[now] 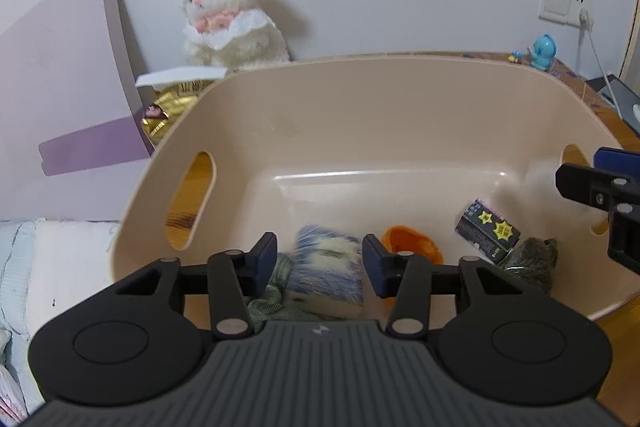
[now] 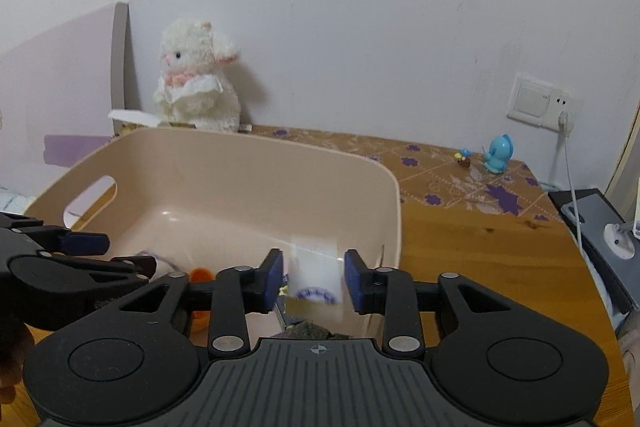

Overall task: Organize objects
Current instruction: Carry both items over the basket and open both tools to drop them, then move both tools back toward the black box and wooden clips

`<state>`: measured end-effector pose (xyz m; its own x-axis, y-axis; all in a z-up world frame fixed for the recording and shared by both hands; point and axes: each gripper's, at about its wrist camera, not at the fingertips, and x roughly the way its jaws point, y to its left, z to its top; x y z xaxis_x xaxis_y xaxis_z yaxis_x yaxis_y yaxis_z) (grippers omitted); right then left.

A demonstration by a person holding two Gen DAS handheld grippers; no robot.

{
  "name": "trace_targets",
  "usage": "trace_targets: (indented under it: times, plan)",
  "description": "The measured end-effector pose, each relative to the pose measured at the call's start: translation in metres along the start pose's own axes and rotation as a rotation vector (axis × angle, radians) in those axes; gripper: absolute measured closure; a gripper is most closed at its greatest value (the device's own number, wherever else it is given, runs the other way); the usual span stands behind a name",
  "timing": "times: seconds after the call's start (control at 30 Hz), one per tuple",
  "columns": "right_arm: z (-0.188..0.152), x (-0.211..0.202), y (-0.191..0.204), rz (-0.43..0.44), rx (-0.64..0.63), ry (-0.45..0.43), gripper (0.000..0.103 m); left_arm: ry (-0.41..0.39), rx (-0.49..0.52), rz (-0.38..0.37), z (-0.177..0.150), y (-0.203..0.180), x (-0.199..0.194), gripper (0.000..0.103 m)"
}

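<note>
Two hand-held grippers work over one beige plastic bin (image 2: 240, 167) with cut-out handles, which fills the middle of both frames.

Lower left of the right wrist view: the left gripper (image 2: 120, 255) reaches into the bin. Its own view, lower centre, shows its jaws parted around a blue-and-white fuzzy soft item (image 1: 328, 267) lying on a green cloth (image 1: 276, 299). Gaps show on both sides, so it appears to grip nothing. The item is motion-blurred, and whether it is falling or resting cannot be told.

Lower centre of the right wrist view: the right gripper (image 2: 314, 279) has its blue pads (image 2: 275, 275) spread wide, with a translucent white tape roll (image 2: 316, 279) between them. The roll is blurred and seems clear of both pads, apparently just let go above the bin's near right corner. In the left wrist view the same roll shows as a pale smear at the right edge (image 1: 544, 179).

Already inside, left to right in the left wrist view: an orange round object (image 1: 416, 243), a small dark box with yellow stars (image 1: 488, 231), and a grey-green scrubby lump (image 1: 534, 259).

Judgement on technique: keep both jaws wide and lift straight up so no pad snags cloth or roll. Release low, over bare floor of the bin, to limit bouncing. A white plush rabbit (image 2: 196, 87) at upper left and a blue toy figure (image 2: 498, 153) at right stand on the wooden table (image 2: 480, 247) outside the bin.
</note>
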<state>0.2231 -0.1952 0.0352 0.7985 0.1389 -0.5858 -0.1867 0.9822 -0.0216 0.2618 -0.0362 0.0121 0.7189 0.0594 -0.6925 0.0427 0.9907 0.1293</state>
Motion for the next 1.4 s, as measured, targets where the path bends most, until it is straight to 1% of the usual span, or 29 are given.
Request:
trace_targets:
  times: [0.03,0.07,0.1,0.17,0.23,0.27,0.33,0.37,0.47,0.5,0.53,0.63,0.73,0.87,1.03,1.27,1.4]
  plan:
    - [0.0,-0.005,-0.002,0.001,0.006,-0.008,0.049,-0.015,-0.002,0.003,0.0,0.001,-0.006,0.037]
    - [0.0,-0.01,-0.004,0.002,0.014,-0.018,0.048,-0.03,-0.004,0.008,0.0,0.002,-0.012,0.031]
    - [0.001,-0.015,-0.006,0.006,0.022,-0.027,0.046,-0.04,-0.007,0.013,0.001,0.003,-0.017,0.03]
    - [-0.001,-0.029,-0.01,0.016,0.041,-0.044,0.04,-0.056,-0.012,0.01,-0.001,0.005,-0.028,0.024]
    - [-0.005,-0.043,-0.013,0.021,0.052,-0.058,0.033,-0.063,-0.016,0.005,-0.003,0.005,-0.038,0.02]
    - [-0.007,-0.05,-0.014,0.02,0.051,-0.061,0.032,-0.068,-0.018,0.007,-0.006,0.005,-0.045,0.015]
    - [-0.013,-0.061,-0.014,0.019,0.035,-0.058,0.025,-0.078,-0.02,0.009,-0.011,0.004,-0.055,0.01]
    - [-0.016,-0.066,-0.015,0.022,0.021,-0.05,0.024,-0.084,-0.017,0.01,-0.014,0.003,-0.061,0.007]
    - [-0.025,-0.078,-0.015,0.027,-0.003,-0.024,0.021,-0.11,-0.018,0.02,-0.023,0.002,-0.077,0.007]
    - [-0.028,-0.082,-0.015,0.03,-0.005,-0.016,0.018,-0.117,-0.021,0.025,-0.025,0.002,-0.082,0.007]
    - [-0.031,-0.085,-0.015,0.032,-0.007,-0.008,0.017,-0.116,-0.024,0.025,-0.026,0.002,-0.087,0.005]
    - [-0.041,-0.093,-0.011,0.036,-0.02,0.011,0.017,-0.11,-0.031,0.001,-0.032,0.003,-0.099,0.005]
    - [-0.049,-0.102,-0.01,0.041,-0.026,0.021,0.017,-0.115,-0.019,0.005,-0.041,-0.001,-0.109,0.005]
    - [-0.059,-0.109,-0.009,0.041,-0.031,0.039,0.016,-0.091,-0.01,-0.014,-0.054,-0.007,-0.114,0.005]
    - [-0.074,-0.107,-0.009,0.023,-0.045,0.075,0.016,-0.034,-0.009,-0.039,-0.07,-0.019,-0.106,0.005]
    - [-0.095,-0.089,-0.017,0.001,-0.034,0.145,0.016,0.064,-0.024,-0.09,-0.089,-0.032,-0.077,0.005]
    - [-0.105,-0.081,-0.021,-0.006,-0.032,0.177,0.016,0.093,-0.018,-0.102,-0.093,-0.041,-0.065,0.005]
